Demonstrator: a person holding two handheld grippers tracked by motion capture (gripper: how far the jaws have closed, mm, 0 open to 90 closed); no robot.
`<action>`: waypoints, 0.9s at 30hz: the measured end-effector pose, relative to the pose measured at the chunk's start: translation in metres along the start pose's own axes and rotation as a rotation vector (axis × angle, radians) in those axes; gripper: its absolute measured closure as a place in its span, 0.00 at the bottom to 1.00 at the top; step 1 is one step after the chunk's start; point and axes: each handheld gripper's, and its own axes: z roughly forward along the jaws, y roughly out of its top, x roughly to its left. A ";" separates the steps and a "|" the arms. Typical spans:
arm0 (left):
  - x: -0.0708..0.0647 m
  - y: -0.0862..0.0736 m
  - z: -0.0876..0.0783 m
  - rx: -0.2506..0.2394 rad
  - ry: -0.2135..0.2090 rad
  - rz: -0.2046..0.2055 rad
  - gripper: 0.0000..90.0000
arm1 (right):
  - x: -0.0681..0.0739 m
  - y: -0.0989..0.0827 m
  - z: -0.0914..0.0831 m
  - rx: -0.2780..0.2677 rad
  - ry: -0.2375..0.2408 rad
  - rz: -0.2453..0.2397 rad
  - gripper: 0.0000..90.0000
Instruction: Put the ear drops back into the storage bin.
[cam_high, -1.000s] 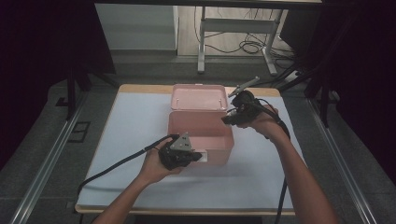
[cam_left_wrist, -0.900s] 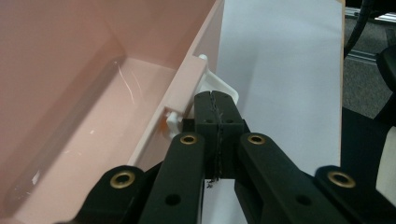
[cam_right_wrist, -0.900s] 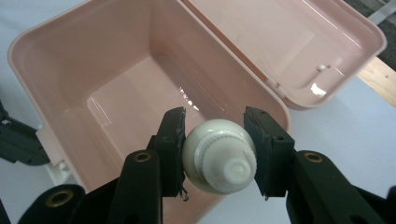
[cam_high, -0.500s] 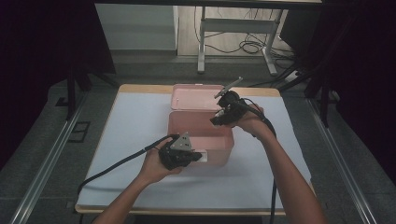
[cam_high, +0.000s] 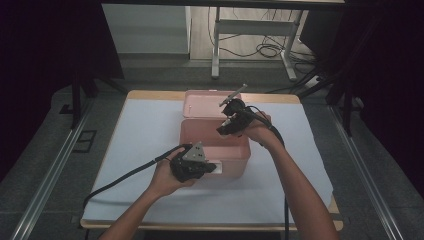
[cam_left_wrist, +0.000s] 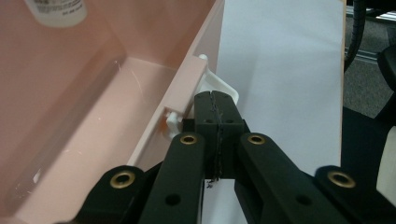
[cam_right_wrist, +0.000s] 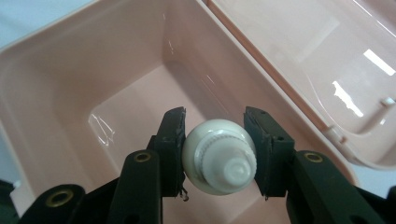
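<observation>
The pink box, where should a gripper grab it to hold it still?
Probably at the white latch tab on the front wall of the pink box, coming in from the person's side. The tab sticks out from the smooth wall, thin enough to pinch. The left gripper sits shut right there, while the right gripper holds a white bottle over the open box.

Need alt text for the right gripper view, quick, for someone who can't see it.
The right hand-held gripper clamps a white bottle, cap toward the camera, above the open pink box. The box's open lid lies at upper right.
</observation>
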 end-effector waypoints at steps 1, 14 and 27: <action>0.000 0.000 0.000 0.000 -0.001 -0.003 1.00 | 0.000 0.001 0.002 0.000 0.002 0.001 0.67; 0.001 0.000 -0.001 0.009 0.000 0.005 1.00 | 0.008 0.013 0.027 0.026 0.018 -0.020 0.67; 0.000 0.000 0.000 -0.001 0.000 -0.003 1.00 | 0.015 0.017 0.046 0.043 0.040 -0.031 0.67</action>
